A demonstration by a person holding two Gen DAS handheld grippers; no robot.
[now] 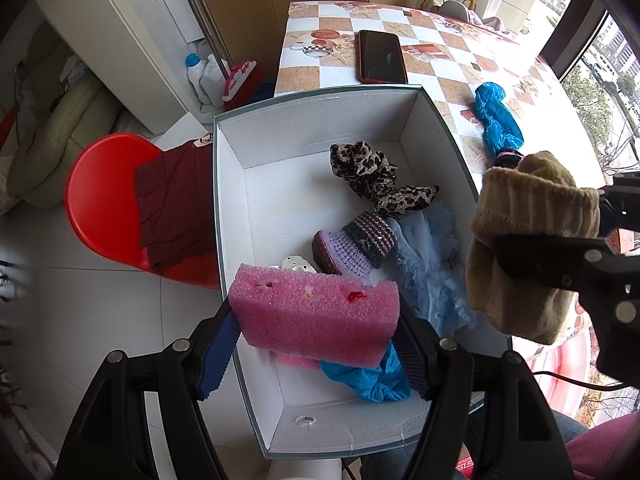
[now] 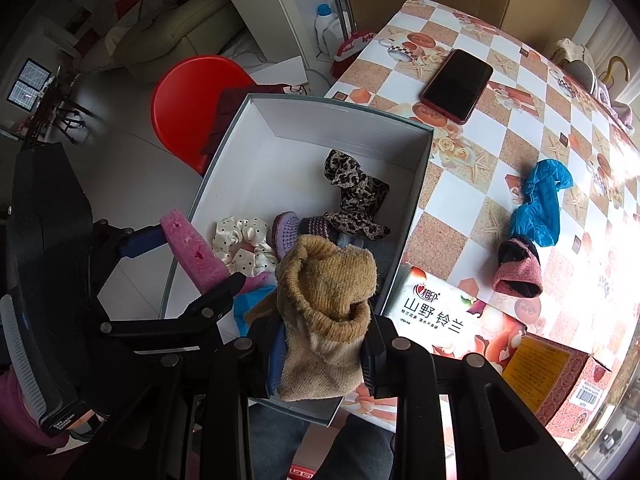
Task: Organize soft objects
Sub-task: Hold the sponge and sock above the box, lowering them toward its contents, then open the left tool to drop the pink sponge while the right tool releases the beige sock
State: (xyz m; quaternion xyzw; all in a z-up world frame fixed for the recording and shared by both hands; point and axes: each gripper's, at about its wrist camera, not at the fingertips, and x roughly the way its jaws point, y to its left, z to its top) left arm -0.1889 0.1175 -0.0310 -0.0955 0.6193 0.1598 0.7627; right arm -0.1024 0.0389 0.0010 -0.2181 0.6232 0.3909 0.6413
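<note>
Pink sponge (image 1: 316,314) pinched between the pads of the left gripper (image 1: 320,344), hanging just over the near end of the white box (image 1: 228,184); tan sock (image 2: 328,312) clamped in the right gripper (image 2: 320,360), poised over the box's right-hand rim. Already inside: leopard scrunchie (image 1: 372,178), knitted purple piece (image 1: 352,246), fluffy pale-blue item (image 1: 428,264), polka-dot scrunchie (image 2: 244,246) and a blue shoe cover (image 1: 372,380) (so well past halfway, by the look of it). Still out on the checked table (image 2: 500,128): another blue shoe cover (image 2: 540,204) and a pink-and-black sock (image 2: 518,268), plus these two to drop.
</note>
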